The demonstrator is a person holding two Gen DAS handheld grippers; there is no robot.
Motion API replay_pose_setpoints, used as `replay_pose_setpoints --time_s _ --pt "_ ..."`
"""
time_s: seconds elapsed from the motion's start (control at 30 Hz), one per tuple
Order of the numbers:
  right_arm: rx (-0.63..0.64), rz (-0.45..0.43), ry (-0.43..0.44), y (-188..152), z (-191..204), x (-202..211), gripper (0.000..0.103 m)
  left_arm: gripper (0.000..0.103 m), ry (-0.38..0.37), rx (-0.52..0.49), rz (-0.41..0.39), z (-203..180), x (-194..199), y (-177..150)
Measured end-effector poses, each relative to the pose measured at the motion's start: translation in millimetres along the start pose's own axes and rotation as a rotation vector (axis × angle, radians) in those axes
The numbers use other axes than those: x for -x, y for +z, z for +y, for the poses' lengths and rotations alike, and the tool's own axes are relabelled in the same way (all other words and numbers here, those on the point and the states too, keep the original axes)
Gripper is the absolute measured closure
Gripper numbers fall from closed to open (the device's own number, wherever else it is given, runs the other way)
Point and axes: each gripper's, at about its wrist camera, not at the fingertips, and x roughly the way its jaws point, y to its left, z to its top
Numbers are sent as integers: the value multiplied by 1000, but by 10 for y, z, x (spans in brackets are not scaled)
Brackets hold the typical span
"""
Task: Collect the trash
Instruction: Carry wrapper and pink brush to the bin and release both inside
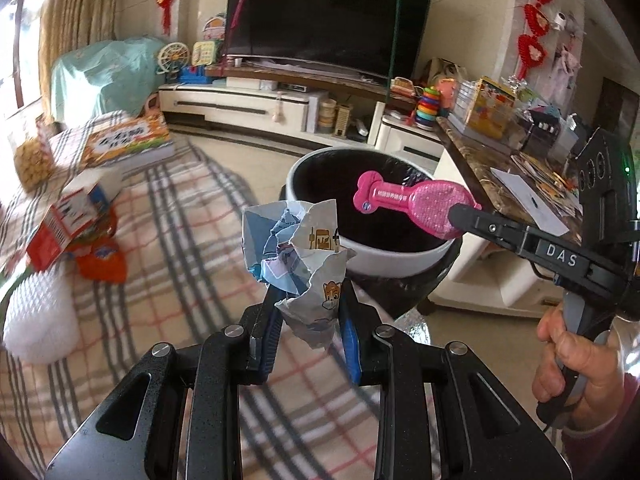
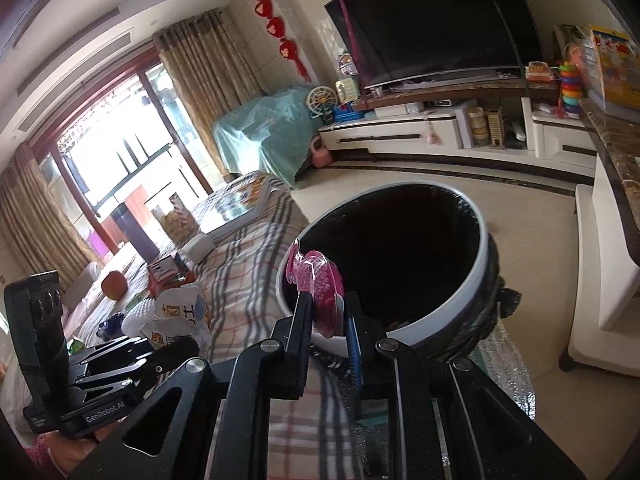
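My left gripper (image 1: 308, 300) is shut on a crumpled paper wrapper (image 1: 298, 256) with a cartoon print, held above the checked cloth just short of the bin's near rim. A round trash bin (image 1: 400, 260) with a white rim and black liner stands past the table edge. My right gripper (image 1: 460, 216) is shut on a pink plastic wrapper (image 1: 408, 202), held over the bin's opening. In the right wrist view the right gripper (image 2: 328, 312) pinches the pink wrapper (image 2: 316, 280) above the bin's near rim (image 2: 476, 280). The left gripper (image 2: 176, 350) with the paper wrapper (image 2: 180, 316) shows at lower left.
On the checked tablecloth (image 1: 180, 220) lie a red-and-white carton (image 1: 68, 224), an orange wrapper (image 1: 100, 258), white bubble wrap (image 1: 36, 316), a picture book (image 1: 128, 142) and a snack jar (image 1: 30, 160). A cluttered marble counter (image 1: 500, 168) stands right of the bin. A TV stand (image 1: 260, 104) lies beyond.
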Motion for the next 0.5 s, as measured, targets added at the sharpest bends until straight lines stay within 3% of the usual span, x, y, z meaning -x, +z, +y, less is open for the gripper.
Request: replay_pose_setpoints --time_s 0.5 --pt "-15 5 -37 117 -251 -64 88 78 -46 -67 26 -284 -390 352"
